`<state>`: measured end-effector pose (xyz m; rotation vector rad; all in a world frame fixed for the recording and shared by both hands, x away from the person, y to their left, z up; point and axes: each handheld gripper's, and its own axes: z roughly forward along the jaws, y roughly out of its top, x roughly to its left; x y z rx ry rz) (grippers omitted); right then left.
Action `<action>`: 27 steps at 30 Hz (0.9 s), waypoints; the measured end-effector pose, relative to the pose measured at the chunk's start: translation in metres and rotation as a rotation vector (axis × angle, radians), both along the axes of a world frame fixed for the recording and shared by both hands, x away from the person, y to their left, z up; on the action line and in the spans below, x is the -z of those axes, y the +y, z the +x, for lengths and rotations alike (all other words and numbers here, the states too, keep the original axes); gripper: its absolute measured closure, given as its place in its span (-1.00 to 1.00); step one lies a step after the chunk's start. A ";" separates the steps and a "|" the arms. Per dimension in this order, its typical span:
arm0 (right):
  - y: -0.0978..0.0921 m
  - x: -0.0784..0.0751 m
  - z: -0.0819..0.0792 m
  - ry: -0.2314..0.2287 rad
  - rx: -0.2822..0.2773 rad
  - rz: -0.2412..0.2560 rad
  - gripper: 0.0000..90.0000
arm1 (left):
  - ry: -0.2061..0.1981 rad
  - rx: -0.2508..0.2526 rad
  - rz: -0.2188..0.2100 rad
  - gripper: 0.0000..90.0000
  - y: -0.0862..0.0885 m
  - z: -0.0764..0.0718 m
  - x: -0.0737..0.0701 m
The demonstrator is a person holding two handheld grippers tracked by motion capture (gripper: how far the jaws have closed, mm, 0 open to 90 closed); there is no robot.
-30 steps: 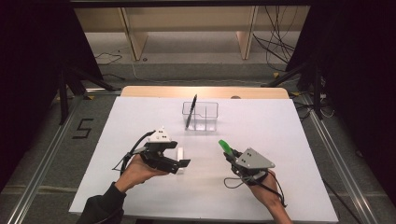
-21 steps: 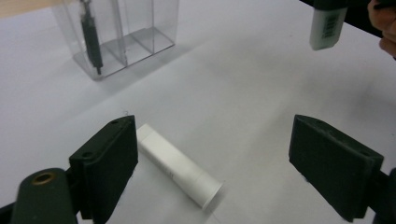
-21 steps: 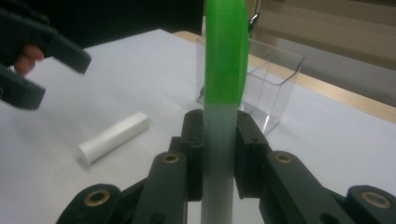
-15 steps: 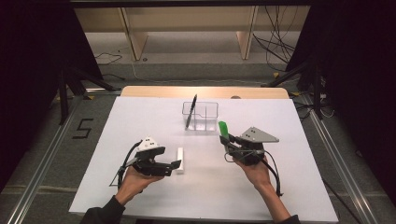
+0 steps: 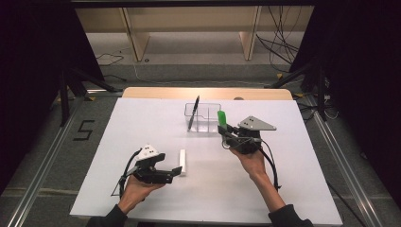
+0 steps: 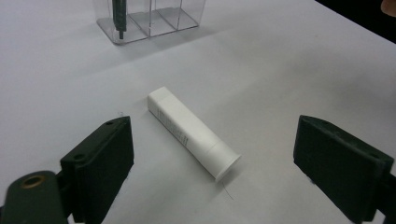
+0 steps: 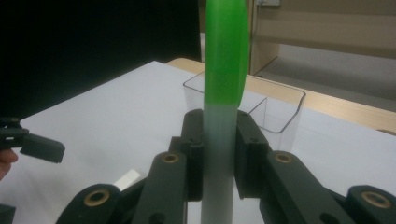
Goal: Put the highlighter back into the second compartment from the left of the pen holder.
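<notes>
A white stick-shaped tube [image 5: 182,162] [image 6: 191,132] lies flat on the white table, just ahead of my left gripper [image 5: 177,171] [image 6: 212,165], whose jaws stand wide open on either side of it without touching. My right gripper [image 5: 222,132] [image 7: 219,154] is shut on a marker with a green cap [image 5: 221,118] [image 7: 226,56], held upright close to the right end of a clear compartmented holder [image 5: 204,118] [image 7: 275,109]. A black pen [image 5: 193,112] [image 6: 117,14] leans in the holder's left compartment.
The white table top [image 5: 118,142] ends at a wooden strip [image 5: 156,93] at the back. Metal rails run along both sides on the floor. Cables trail from each gripper.
My right gripper has carried the green marker up and toward the holder. My left gripper has slid back and lowered, with its jaws now around the white tube.
</notes>
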<state>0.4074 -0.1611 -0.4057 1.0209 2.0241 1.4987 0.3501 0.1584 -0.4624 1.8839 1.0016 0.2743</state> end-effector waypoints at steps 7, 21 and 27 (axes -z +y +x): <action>0.004 -0.003 0.014 0.022 0.017 0.042 0.71 | -0.013 -0.007 -0.010 -0.75 0.000 -0.004 0.001; 0.022 -0.014 0.043 0.038 0.039 0.048 0.71 | -0.037 -0.010 -0.005 -0.77 -0.005 -0.009 0.005; 0.029 -0.016 0.054 0.042 0.051 0.043 0.71 | -0.033 -0.023 0.003 -0.77 -0.005 -0.009 0.006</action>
